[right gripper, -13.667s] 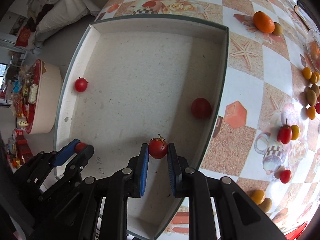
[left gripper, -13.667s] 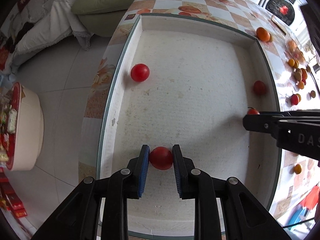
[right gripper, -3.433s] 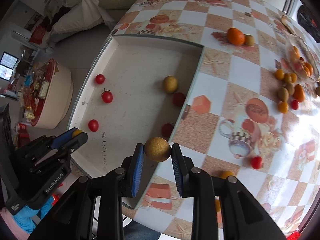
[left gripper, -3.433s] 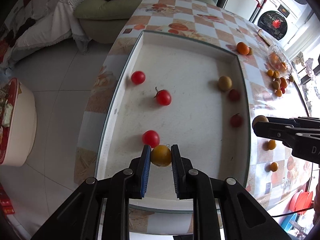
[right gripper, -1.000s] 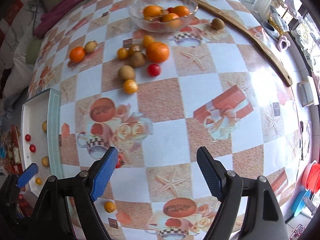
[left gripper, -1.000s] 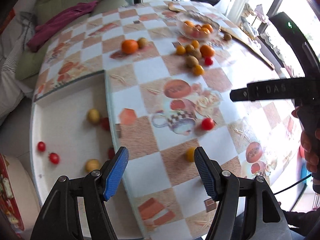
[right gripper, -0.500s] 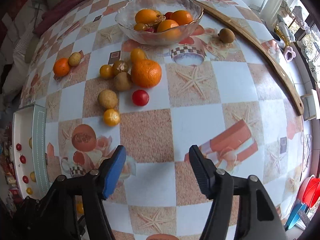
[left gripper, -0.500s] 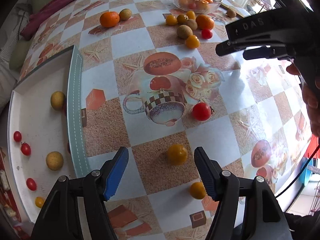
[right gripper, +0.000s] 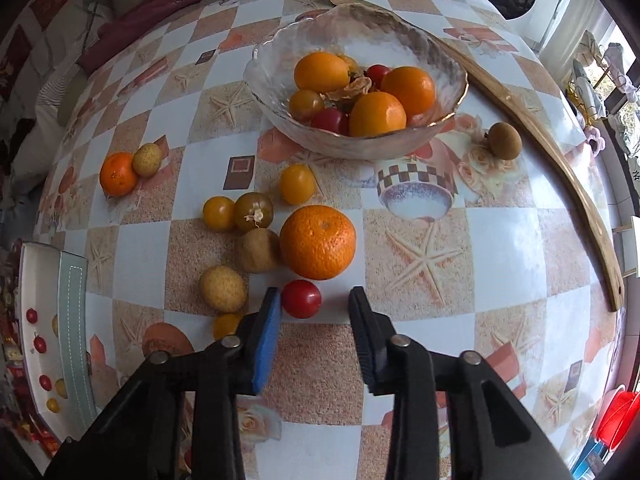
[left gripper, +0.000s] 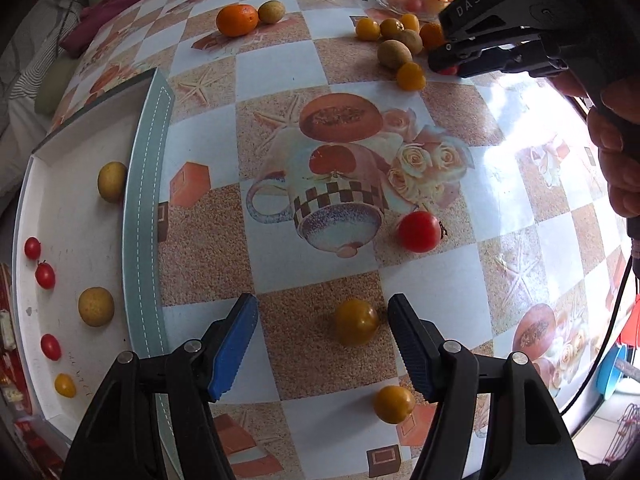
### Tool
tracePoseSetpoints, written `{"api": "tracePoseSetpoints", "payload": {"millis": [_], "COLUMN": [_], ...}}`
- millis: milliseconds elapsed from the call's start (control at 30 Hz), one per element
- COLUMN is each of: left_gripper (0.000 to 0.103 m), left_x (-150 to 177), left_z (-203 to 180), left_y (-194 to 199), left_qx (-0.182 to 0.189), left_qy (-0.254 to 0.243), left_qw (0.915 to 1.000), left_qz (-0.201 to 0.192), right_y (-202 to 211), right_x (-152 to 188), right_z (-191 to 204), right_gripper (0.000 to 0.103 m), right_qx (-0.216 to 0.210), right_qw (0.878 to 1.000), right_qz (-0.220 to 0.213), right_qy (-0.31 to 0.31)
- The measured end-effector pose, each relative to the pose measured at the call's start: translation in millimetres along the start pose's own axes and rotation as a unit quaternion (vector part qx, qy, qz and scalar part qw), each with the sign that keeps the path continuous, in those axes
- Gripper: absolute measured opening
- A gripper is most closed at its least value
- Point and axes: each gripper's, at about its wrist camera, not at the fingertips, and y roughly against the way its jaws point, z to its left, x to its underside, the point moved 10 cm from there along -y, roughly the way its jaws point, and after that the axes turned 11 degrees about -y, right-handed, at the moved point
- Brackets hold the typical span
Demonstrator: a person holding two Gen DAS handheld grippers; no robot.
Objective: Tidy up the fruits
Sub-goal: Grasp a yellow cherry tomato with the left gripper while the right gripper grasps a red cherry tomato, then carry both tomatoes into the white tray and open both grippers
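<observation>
Your left gripper [left gripper: 322, 336] is spread wide over the counter [left gripper: 280, 64], holding nothing; the yellow tomato [left gripper: 356, 322] sits between its fingers, nearer the right one and touching neither. Your right gripper [right gripper: 314, 320] is also wide apart and holding nothing, with the red cherry tomato [right gripper: 301, 298] lying at its fingertips, just beside the left pad, directly below the big orange [right gripper: 318, 242]. The white tray [left gripper: 72, 160] lies at the counter's left edge

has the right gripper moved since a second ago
Yes. The right gripper has gone forward toward the glass bowl, which now looms larger, and a red tomato now sits between its open jaws.
</observation>
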Motion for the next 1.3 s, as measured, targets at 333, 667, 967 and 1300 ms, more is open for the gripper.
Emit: {"api": "tracePoseSetpoints", "payload": {"millis": [333, 667, 967, 1300], "left_gripper": [0.023, 0.023, 0.023, 0.023], "left_x": [-4, -4, -3, -3], "left_z": [-15, -13, 14, 64], "left_y": [11, 40, 72, 91], "left_qx": [0.05, 0.061, 0.057, 0.042], "left_qy": [-0.026, -0.024, -0.01, 0.014], "left_qw": [0.9984, 0.9977, 0.9972, 0.9961], "left_qz": [0.0, -0.018, -0.047, -0.076], "right_y": [19, 47, 73, 92], "right_x": [23, 73, 107, 117], "right_z": [-15, -27, -16, 18], "right_gripper": [0.022, 0.021, 0.021, 0.021], "right_qx": [-0.01, -0.023, -0.033, -0.036], "right_qw": [1.0, 0.999, 0.998, 0.999], "right_qz": [0.011, 0.032, 0.038, 0.032], "right_qy": [-0.009, -0.026, -0.028, -0.01]}}
